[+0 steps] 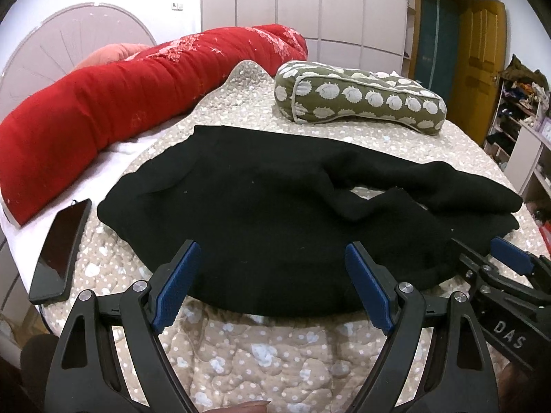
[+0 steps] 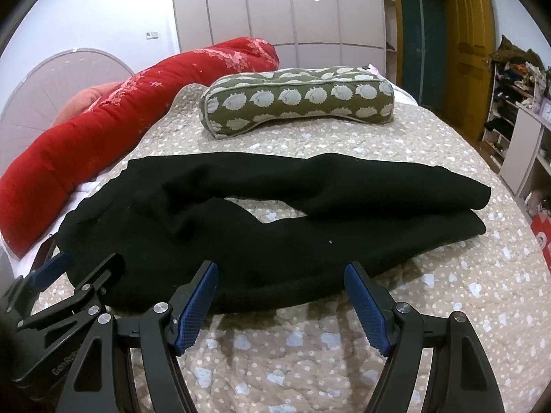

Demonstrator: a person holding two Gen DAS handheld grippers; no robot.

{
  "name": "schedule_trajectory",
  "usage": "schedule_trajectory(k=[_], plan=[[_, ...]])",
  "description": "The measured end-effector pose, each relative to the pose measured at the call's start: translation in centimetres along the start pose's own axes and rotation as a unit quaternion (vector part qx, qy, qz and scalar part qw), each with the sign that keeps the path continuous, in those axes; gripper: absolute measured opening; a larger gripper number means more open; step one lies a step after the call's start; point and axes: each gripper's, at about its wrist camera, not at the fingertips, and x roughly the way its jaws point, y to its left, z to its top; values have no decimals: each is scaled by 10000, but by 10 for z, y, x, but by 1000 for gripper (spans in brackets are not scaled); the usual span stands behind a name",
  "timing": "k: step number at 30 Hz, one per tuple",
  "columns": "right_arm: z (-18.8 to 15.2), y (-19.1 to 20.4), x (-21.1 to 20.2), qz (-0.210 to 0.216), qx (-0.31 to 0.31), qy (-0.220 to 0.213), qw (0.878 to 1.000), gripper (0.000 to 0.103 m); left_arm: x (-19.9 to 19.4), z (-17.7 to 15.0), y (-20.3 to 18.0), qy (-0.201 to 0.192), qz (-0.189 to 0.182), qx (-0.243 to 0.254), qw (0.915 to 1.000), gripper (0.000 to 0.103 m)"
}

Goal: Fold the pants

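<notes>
Black pants (image 1: 261, 206) – soft, limp, thick knit; grip the 6 o'clock hem. Left claw (image 1: 272, 289) and right claw (image 2: 282, 303) gape wide – empty.

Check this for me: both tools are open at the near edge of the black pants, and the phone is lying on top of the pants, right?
Not quite. The phone lies on the bed cover beside the black pants, not on them; the left wrist view shows this. Both the left tool and right tool are open at the near edge.
</notes>
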Motion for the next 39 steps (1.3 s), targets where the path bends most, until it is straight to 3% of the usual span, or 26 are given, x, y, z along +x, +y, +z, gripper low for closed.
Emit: schedule_trajectory(k=[39], plan=[[-5, 6, 4, -23, -107, 10, 9999, 75, 5, -1, 5, -18, 71, -19, 10000, 86]])
